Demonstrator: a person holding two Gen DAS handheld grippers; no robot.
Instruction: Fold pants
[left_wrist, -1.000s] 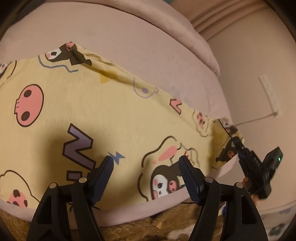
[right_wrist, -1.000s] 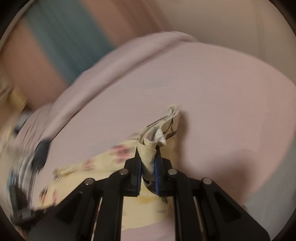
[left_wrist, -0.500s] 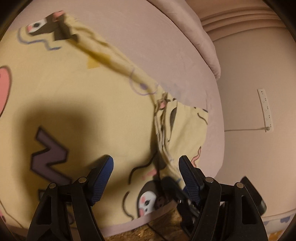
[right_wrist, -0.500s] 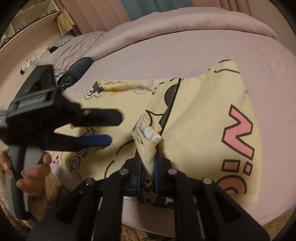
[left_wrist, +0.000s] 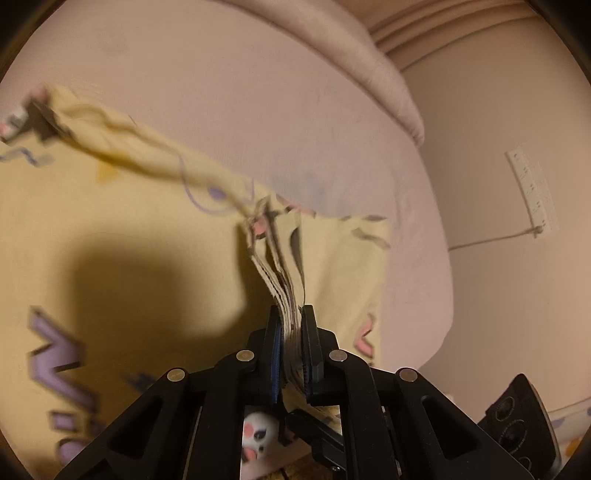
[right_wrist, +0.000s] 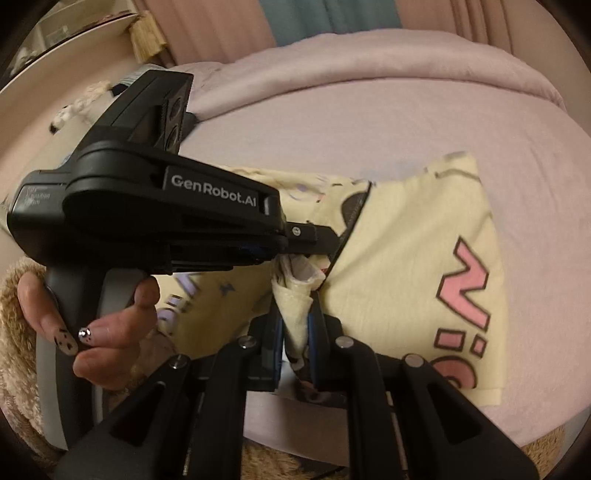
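Yellow cartoon-print pants (left_wrist: 129, 229) lie on a pink bed (left_wrist: 258, 92), folded over themselves. In the left wrist view my left gripper (left_wrist: 291, 332) has its jaws closing, with a stack of fabric edges pinched between the blue pads. The right wrist view shows the pants (right_wrist: 406, 258) doubled, pink letters on top. My right gripper (right_wrist: 295, 332) is shut on a bunched corner of them. The left gripper (right_wrist: 321, 243) reaches in from the left, held by a hand (right_wrist: 110, 332), its tip right beside the same bunch.
A rolled pink duvet (right_wrist: 369, 66) runs along the bed's far side. A fuzzy beige rug (right_wrist: 18, 332) lies below the bed's near edge. A white power strip (left_wrist: 532, 192) with a cord hangs on the wall to the right. Shelves (right_wrist: 74, 33) stand far left.
My left gripper moved across the pants to the stacked edges and closed on them. The right gripper carried its corner over onto the pants, next to the left gripper.
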